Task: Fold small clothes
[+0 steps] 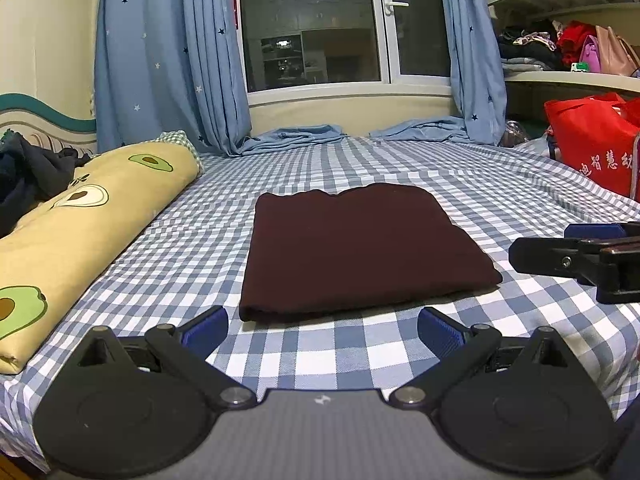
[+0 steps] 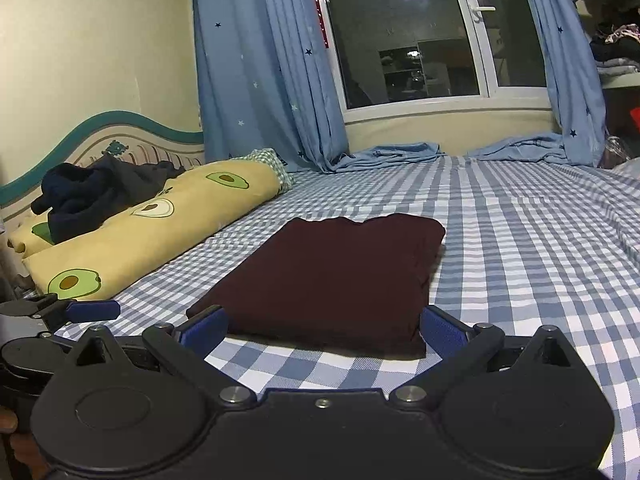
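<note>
Dark red cloth (image 1: 360,252): folded into a neat flat square, lying in the middle of the bed, just past both tongs.
Bed sheet (image 1: 304,356): blue and white checks, under the cloth.
Left tongs (image 1: 322,330): wide open, nothing between the blue tips, close to the near edge of the cloth but not touching it.
Right tongs (image 2: 324,330): wide open too, holding nothing. The blue tips sit on either side of the cloth's near edge. I cannot tell if they touch it.
Avocado pillow (image 2: 152,236): yellow, on the left side of the bed, with dark clothes (image 2: 92,196) piled on its far end.
Red bag (image 1: 596,144): far right.
Blue curtains (image 1: 172,56): by the far window.
</note>
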The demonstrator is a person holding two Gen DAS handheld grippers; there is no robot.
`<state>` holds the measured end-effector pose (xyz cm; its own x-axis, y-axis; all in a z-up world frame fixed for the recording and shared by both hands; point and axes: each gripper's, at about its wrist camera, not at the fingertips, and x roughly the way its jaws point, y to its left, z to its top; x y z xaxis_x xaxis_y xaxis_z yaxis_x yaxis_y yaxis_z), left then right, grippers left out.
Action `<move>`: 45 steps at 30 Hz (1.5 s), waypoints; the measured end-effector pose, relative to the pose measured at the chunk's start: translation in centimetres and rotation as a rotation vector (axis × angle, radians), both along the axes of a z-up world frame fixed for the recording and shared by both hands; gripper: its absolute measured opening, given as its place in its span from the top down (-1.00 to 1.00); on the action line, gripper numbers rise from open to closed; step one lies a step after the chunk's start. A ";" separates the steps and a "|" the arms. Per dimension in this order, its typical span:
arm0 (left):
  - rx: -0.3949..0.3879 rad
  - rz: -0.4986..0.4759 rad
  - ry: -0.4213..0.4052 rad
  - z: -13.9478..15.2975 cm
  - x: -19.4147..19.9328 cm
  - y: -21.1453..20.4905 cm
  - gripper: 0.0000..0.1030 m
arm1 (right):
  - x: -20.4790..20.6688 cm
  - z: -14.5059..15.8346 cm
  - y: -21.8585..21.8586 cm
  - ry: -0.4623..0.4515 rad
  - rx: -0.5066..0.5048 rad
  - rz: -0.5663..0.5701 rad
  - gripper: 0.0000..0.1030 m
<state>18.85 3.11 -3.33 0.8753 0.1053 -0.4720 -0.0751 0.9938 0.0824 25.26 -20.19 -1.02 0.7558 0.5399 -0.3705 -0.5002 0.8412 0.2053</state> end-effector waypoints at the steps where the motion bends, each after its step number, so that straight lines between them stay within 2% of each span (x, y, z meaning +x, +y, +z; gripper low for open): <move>1: -0.004 0.003 0.001 0.0 0.0 0.1 -0.99 | 0.0 0.0 0.0 -0.003 -0.002 0.000 -0.99; 13: -0.010 0.021 0.007 -0.1 0.0 0.8 -0.99 | -0.3 0.0 0.3 -0.002 0.017 0.017 -0.99; 23: -0.011 0.019 -0.001 0.0 -0.2 0.9 -0.99 | -1.0 0.4 1.2 -0.040 -0.001 0.034 -0.99; 45: -0.011 0.027 -0.008 0.1 -0.3 1.1 -0.99 | -1.5 0.4 1.5 -0.039 0.016 0.044 -0.99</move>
<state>18.50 4.22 -3.25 0.8758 0.1238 -0.4666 -0.1026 0.9922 0.0707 23.78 -18.65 -0.59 0.7447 0.5785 -0.3328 -0.5446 0.8150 0.1980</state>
